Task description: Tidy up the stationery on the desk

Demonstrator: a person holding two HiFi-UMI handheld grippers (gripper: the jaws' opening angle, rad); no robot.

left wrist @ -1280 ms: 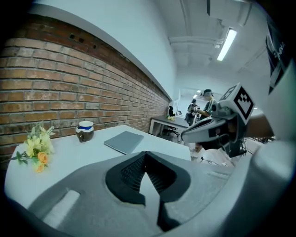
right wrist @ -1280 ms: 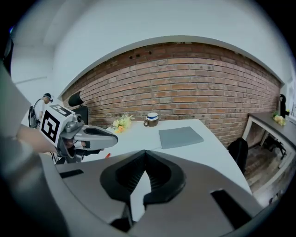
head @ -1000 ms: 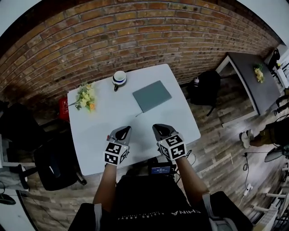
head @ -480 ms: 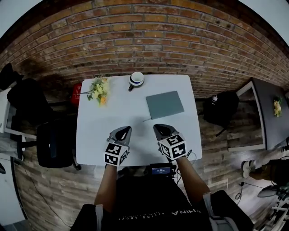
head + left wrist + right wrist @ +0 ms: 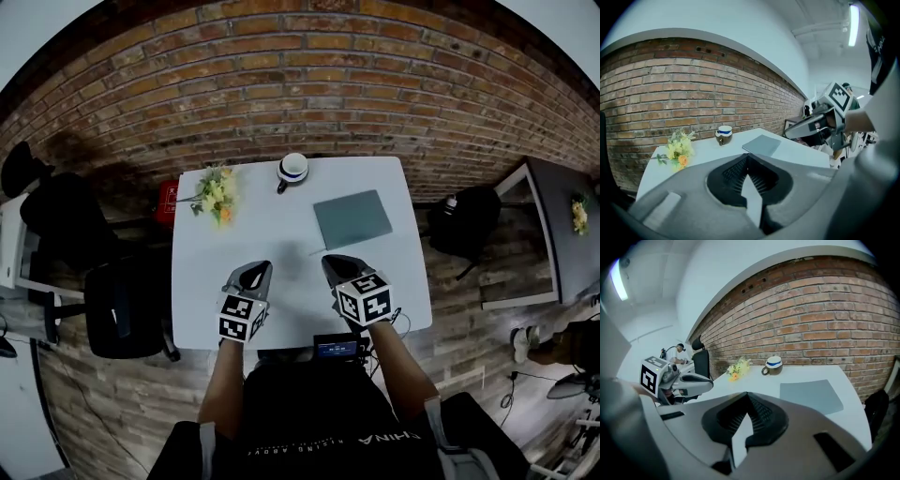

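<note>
A grey notebook [image 5: 352, 218] lies flat on the white desk [image 5: 206, 291], right of the middle. A thin pen [image 5: 318, 251] lies off its near-left corner. My left gripper [image 5: 257, 269] and right gripper [image 5: 335, 263] hover side by side over the desk's near half, both shut and holding nothing. In the left gripper view the left gripper [image 5: 747, 156] points toward the notebook [image 5: 761, 145], with the right gripper's body [image 5: 820, 123] at the right. The right gripper view shows the right gripper [image 5: 747, 394] short of the notebook [image 5: 811, 396].
At the desk's far edge stand a blue-banded cup [image 5: 292, 169] and a bunch of yellow flowers [image 5: 217, 195]. A black chair [image 5: 122, 309] is at the left and a black backpack [image 5: 464, 225] at the right. A brick wall [image 5: 300, 84] lies behind. A small screen device [image 5: 336, 349] sits at the near edge.
The head view has swung, so the desk now sits squarer and further right in frame. Both grippers stay shut over the near half of the desk.
</note>
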